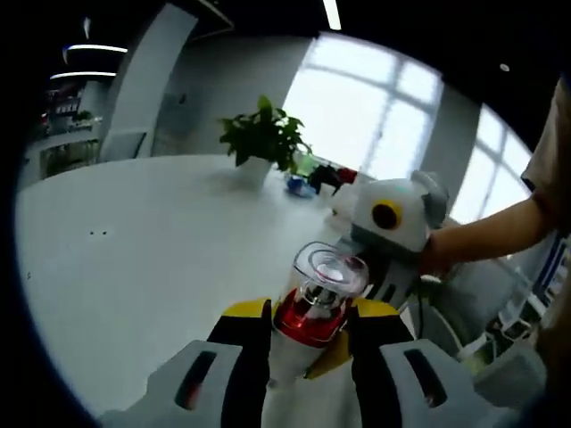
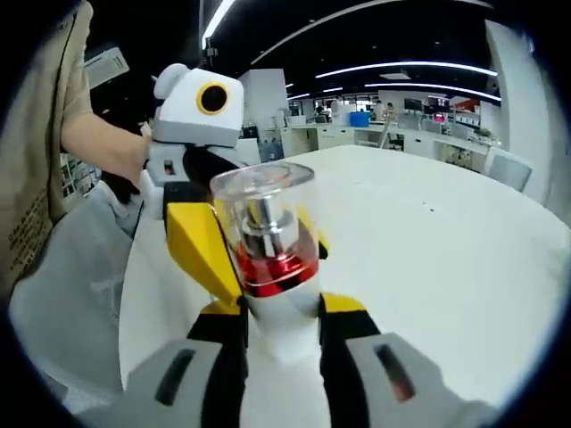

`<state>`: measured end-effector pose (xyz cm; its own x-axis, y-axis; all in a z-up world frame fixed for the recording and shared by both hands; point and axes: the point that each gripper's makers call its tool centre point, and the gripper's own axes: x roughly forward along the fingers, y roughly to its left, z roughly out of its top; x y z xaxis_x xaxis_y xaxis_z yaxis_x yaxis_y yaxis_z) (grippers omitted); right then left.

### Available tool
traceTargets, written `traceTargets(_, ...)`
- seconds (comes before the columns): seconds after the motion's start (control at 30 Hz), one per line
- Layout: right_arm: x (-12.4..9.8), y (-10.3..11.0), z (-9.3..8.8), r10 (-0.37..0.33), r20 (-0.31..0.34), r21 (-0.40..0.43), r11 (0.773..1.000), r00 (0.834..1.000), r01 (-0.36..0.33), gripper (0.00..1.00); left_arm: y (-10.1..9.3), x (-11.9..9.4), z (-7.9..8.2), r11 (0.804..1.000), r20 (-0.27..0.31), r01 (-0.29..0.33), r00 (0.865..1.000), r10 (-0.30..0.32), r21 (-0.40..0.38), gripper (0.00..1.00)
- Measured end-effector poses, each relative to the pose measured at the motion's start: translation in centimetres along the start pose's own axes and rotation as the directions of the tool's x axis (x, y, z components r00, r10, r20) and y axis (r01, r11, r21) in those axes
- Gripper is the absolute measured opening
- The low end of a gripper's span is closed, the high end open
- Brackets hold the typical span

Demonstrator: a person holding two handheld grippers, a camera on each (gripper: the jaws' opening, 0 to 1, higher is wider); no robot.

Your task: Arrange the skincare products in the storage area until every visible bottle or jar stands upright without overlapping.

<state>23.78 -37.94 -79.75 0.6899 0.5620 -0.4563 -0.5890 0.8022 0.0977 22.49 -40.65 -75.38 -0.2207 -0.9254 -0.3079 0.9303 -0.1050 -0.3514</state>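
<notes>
Both the left hand-held gripper (image 1: 308, 343) and right hand-held gripper (image 2: 284, 334) clamp one pump bottle (image 2: 268, 254); release one, then stand it upright on the counter (image 2: 428, 241).

A big white table (image 1: 134, 259) is seen in a large office room. A green plant in a white pot (image 1: 260, 143) is set on the table's far side. Bright windows (image 1: 375, 107) are seen behind it. Long strip lights (image 2: 401, 68) are hung from the dark ceiling. Desks (image 2: 375, 134) are lined up far back.

The bottle's (image 2: 268, 259) lower body is hidden between gripper jaws.
</notes>
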Motion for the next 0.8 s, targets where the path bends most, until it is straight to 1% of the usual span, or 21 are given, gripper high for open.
traceTargets(0.17, -0.1, 0.4, -0.2, 0.022, -0.025, -0.005, 1.0, 0.999, -0.022, 0.3, -0.4, -0.1, -0.3, 1.0, -0.012, 0.006, 1.0, -0.006, -0.002, 0.32)
traceTargets(0.47, -0.4, 1.0, -0.4, 0.034, -0.034, 0.026, 0.999, 0.999, -0.033, 0.3, -0.8, -0.3, -0.5, 1.0, -0.019, 0.016, 1.0, -0.016, -0.025, 0.32)
traceTargets(0.63, -0.6, 1.3, -0.6, 0.041, -0.035, 0.029, 0.999, 0.999, -0.04, 0.3, -1.2, -0.3, -0.7, 0.999, -0.022, 0.022, 1.0, -0.023, -0.031, 0.32)
traceTargets(0.8, -0.7, 1.4, -0.8, 0.036, -0.017, 0.023, 0.999, 0.999, -0.035, 0.3, -1.4, -0.3, -0.9, 0.999, -0.027, 0.027, 0.999, -0.028, -0.043, 0.33)
